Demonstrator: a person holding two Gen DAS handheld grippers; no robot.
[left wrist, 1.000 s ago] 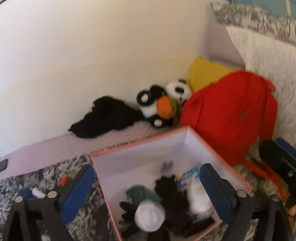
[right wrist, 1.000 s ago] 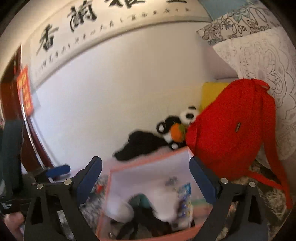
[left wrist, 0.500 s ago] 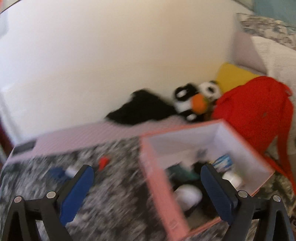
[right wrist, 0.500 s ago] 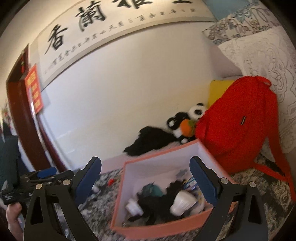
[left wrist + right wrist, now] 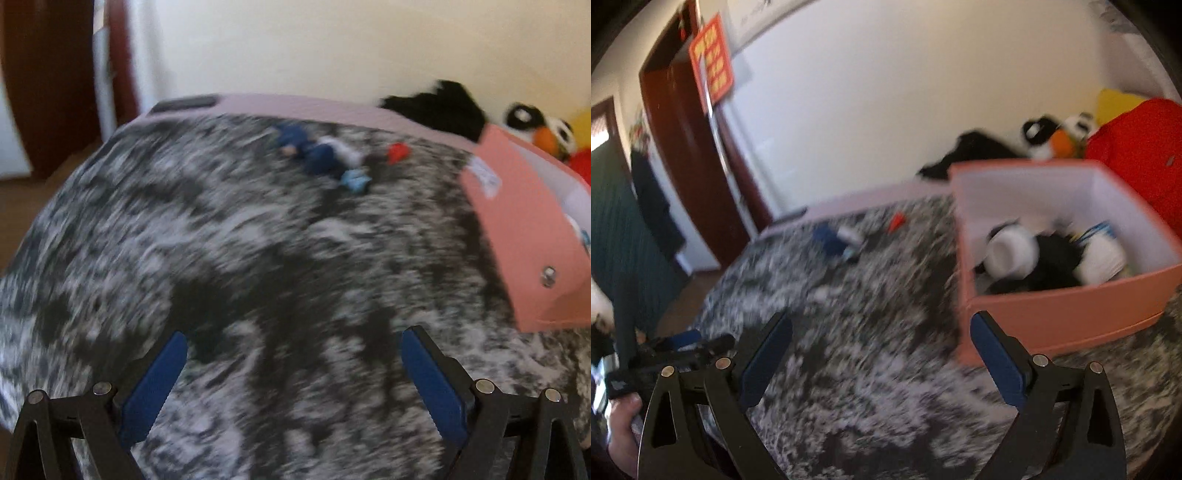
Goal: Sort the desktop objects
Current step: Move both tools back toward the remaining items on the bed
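Note:
A pink box stands on the black-and-white mottled cover, holding several white and black items. Its pink side shows at the right of the left wrist view. Loose small things lie far back on the cover: a dark blue object, a white piece, a light blue bit and a red piece. The same blue object and red piece appear in the right wrist view. My left gripper is open and empty above the cover. My right gripper is open and empty, left of the box.
A black cloth, a panda plush, a yellow cushion and a red backpack line the wall behind the box. A brown door stands at left. A hand holds the other gripper at lower left.
Both grippers have swung left, away from over the box; the left one now faces the cover with the loose items ahead. Both stayed open and empty.

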